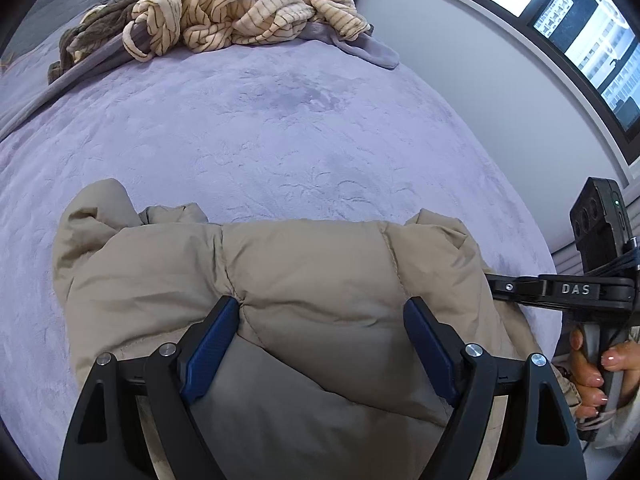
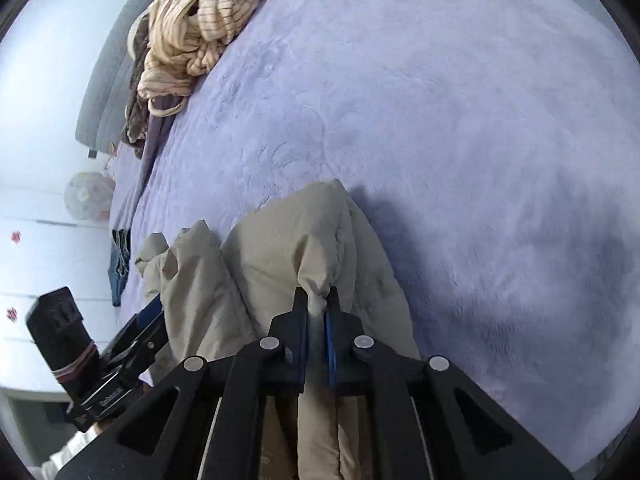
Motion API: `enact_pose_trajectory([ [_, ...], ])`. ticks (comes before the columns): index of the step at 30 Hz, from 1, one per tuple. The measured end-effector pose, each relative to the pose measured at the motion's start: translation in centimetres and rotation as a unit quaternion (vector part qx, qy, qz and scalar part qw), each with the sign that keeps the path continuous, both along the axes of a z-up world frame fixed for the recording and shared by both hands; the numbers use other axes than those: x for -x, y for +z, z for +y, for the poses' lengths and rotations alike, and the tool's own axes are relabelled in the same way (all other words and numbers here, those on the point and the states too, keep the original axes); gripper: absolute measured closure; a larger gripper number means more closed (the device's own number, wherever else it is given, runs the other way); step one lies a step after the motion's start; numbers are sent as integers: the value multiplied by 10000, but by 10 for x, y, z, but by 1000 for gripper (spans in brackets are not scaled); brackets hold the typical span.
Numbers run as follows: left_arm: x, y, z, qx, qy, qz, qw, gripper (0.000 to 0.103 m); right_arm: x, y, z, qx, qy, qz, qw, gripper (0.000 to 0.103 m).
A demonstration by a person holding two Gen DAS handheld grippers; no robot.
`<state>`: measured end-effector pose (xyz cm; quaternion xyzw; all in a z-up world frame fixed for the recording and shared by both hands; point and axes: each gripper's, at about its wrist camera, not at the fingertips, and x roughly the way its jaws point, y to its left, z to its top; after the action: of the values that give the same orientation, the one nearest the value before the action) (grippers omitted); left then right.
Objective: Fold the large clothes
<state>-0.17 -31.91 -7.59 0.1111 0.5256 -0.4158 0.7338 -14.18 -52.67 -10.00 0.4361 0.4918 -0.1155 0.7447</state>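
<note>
Right, the puffy beige jacket point(image 1: 304, 292) lay bunched at the near edge of the bed, on the lilac plush cover point(image 1: 260, 128), and from 12 o'clock out past the jacket the cover ran bare a long way. Plenty of open room there. Far end at 11 o'clock in the left wrist view: a heap of cream striped fabric point(image 1: 240, 12) over a brown throw point(image 1: 76, 40), well apart from the jacket. At 2 o'clock the bed's edge met a pale wall, w/ a dark-framed window point(image 1: 568, 28) above it.

Left gripper point(image 1: 322, 318) was over the jacket's bulk, jaws wide apart, blue pads point(image 1: 210, 350) either side of a quilted panel; whether they pressed on it, couldn't tell. Right gripper point(image 2: 318, 300) had its jaws nearly together, clamped on a pinch of the jacket's fabric at its right-hand edge, in the right wrist view.

Writing: "DAS" in pale letters on the right gripper's body, at 3 o'clock in the left view, w/ the person's hand point(image 1: 592, 372) on its handle just below.

Jacket's long axis ran roughly 9 to 3 o'clock in the left view, seams crossing it, corners poking up toward 12 at both ends.
</note>
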Motion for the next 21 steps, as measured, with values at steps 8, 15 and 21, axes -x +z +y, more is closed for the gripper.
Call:
enact_pose_trajectory([
  [8,10,-4,-17,-206,-47,-180,9996,19,-12,-44,-10,16,351,538,9979,95],
  [15,12,-6,-15,-245,-58,-182,9995,19,12,35,1,463,520,-13,9976,57],
  [21,12,-7,-13,-283,-39,-226,9993,19,26,40,51,-28,1222,-34,9925,67],
])
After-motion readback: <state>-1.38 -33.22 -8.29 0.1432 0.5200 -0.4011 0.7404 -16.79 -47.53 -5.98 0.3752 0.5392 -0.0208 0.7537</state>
